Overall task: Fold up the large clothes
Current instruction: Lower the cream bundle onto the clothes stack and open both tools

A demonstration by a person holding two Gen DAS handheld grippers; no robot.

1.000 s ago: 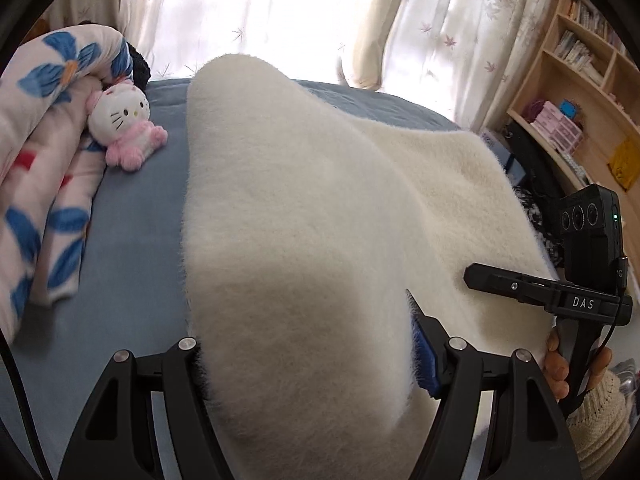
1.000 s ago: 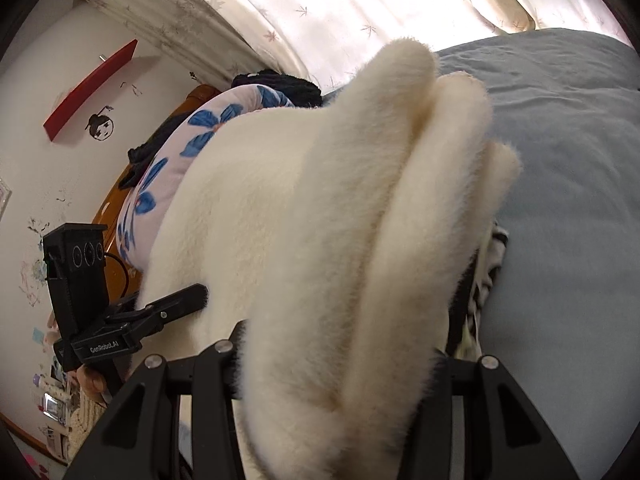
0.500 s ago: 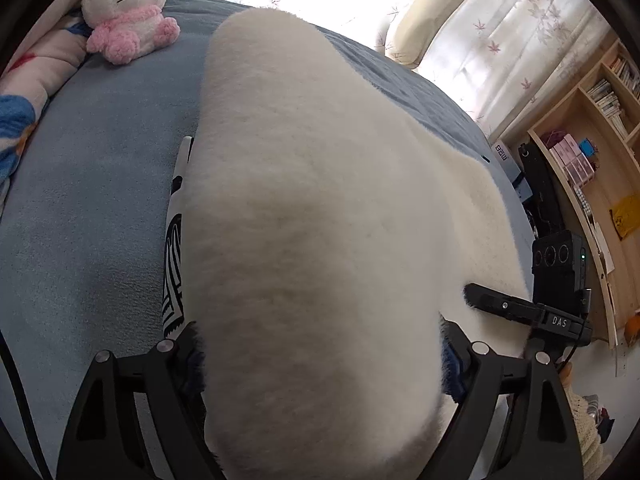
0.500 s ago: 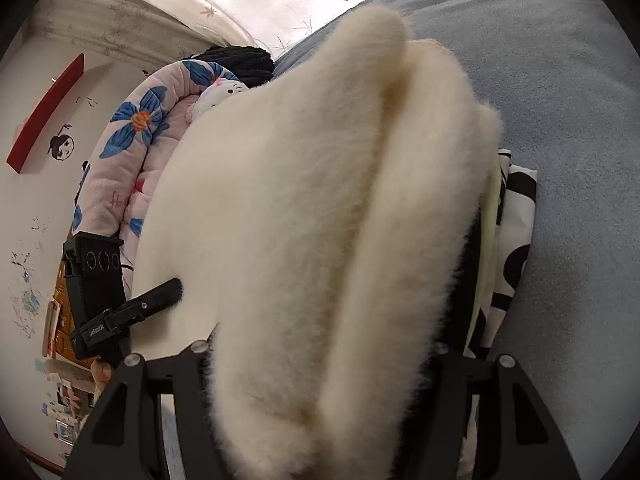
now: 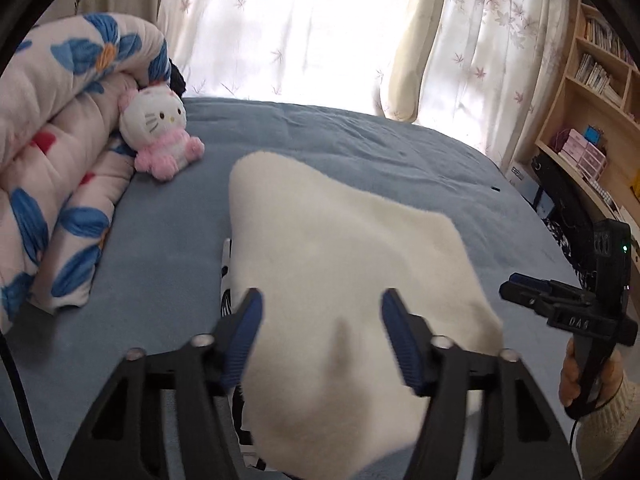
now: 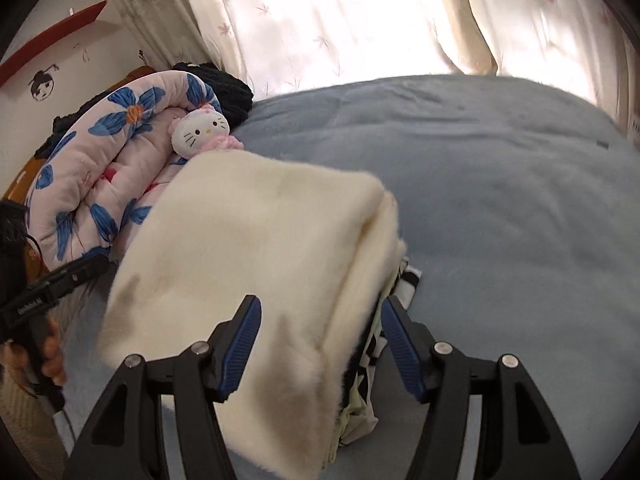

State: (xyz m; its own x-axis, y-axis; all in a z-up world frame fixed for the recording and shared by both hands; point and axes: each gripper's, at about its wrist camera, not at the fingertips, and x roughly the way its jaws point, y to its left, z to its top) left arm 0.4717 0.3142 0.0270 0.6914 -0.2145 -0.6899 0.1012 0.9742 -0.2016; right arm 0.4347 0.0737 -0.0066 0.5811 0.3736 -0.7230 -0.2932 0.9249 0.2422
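Apparently I'm near the end: my left tool [image 5: 321, 322] and right tool [image 6: 321, 326] both hang with jaws spread, gripping nothing, just above the cream fleece garment [image 6: 256, 280]. It lies on the blue bed [image 6: 500, 208] as a thick, fluffy, layered bundle, a black-and-white patterned lining [image 6: 406, 280] poking out underneath. Perhaps only tidying is left. Beyond sits a plush cat [image 5: 160, 132].

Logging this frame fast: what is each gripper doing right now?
Left gripper: open, holding nothing, above the fleece.
Right gripper: open, holding nothing, over the fleece's folded edge.
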